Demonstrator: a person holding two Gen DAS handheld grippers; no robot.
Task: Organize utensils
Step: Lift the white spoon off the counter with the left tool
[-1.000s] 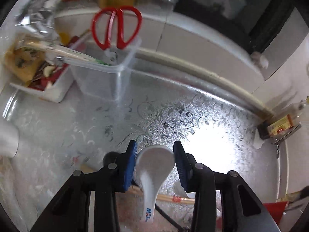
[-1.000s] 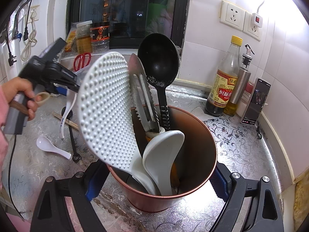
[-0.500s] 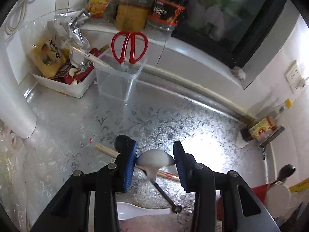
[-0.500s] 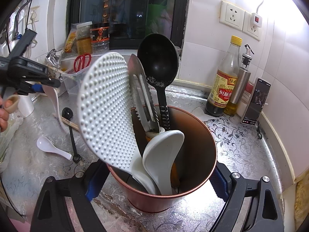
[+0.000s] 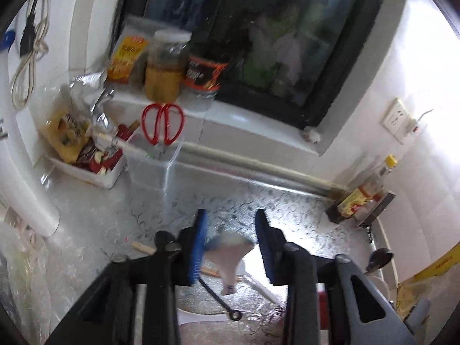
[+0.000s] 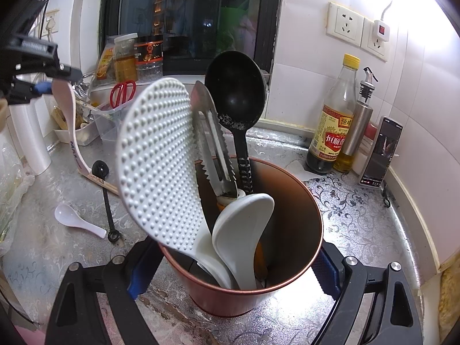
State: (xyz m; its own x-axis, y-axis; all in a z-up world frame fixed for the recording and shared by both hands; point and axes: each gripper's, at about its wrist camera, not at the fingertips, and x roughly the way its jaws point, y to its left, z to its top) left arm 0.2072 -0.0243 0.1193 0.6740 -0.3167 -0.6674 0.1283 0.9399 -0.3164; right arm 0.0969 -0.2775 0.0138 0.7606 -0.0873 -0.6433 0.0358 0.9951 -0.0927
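Left gripper [image 5: 230, 240] is up off the counter [image 5: 287, 210], jaws part-closed on a white spoon [image 5: 230, 258]: bowl pinched between the blue pads [image 5: 198, 244], handle hanging down. The left view blurs that spoon. The right view shows it from the side [image 6: 70, 120], curved, blue lettering near the low end, held high at the left gripper [image 6: 43, 80], well apart from the pot [image 6: 287, 258].

Right gripper [image 6: 230, 276] is wide open around the copper pot, a pad close to each side; contact can't be confirmed, so can't tell if it grips.

Only the right view shows the pot's contents: 1 dimpled white paddle [image 6: 158, 166], 1 white spoon [image 6: 241, 230], 1 serrated metal tool [image 6: 212, 143], 1 black ladle [image 6: 234, 89].

Loose on the counter, right view: 1 small white spoon [image 6: 77, 220], 1 black measuring spoon [image 6: 105, 192], chopsticks [image 6: 103, 184], number unclear. The left view catches these only partly under the gripper.

Both views: 1 red scissors [image 5: 162, 123] upright in a clear bin [image 5: 152, 166], 1 white tray [image 5: 89, 169] beside it.

Right view only: 2 bottles [image 6: 333, 120], 1 phone [image 6: 379, 152] against the wall.
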